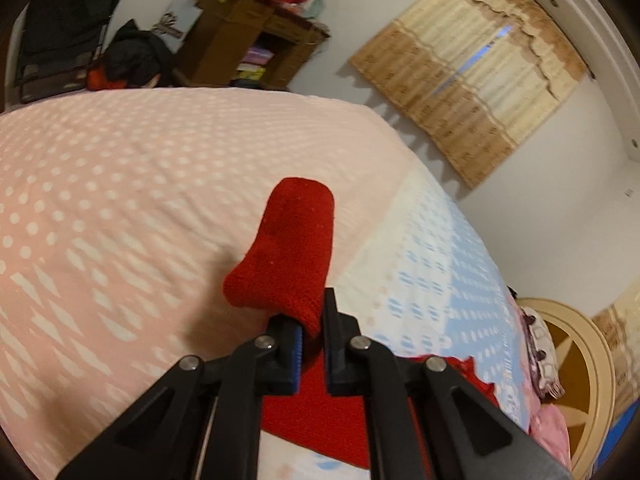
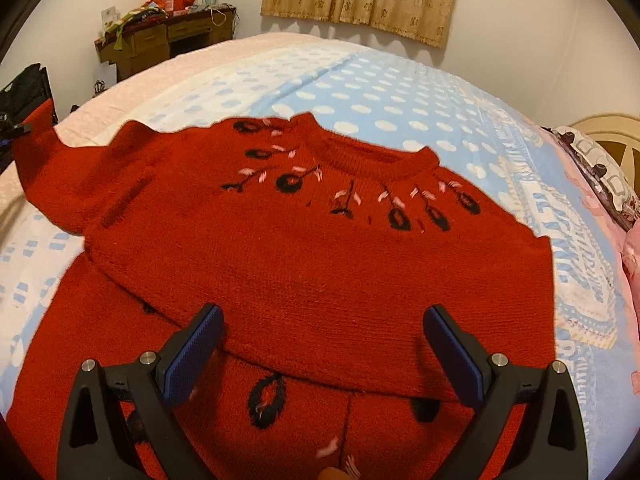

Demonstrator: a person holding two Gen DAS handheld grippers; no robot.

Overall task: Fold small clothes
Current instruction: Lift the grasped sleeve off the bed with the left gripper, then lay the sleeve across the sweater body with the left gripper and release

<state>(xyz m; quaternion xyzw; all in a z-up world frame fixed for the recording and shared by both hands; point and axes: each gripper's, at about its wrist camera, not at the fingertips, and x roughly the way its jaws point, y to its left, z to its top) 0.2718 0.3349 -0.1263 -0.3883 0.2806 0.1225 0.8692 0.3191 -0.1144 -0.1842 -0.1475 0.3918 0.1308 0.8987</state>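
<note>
Warm dim indoor light, soft shadows, slight blur, dark fisheye corners

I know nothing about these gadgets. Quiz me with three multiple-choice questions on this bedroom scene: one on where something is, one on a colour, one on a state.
1. Where does the sweater lie?
A. on the bed
B. on the desk
C. on the floor

2. What colour is the sweater?
A. blue
B. red
C. green

3. How do the right gripper fingers stand?
A. shut on the sleeve
B. shut on nothing
C. open

Answers:
1 A: it is spread on the dotted bedsheet.
2 B: the knit is red, with black and pink flowers.
3 C: the blue pads stand wide apart over the hem; it is the left gripper that pinches the sleeve.
</note>
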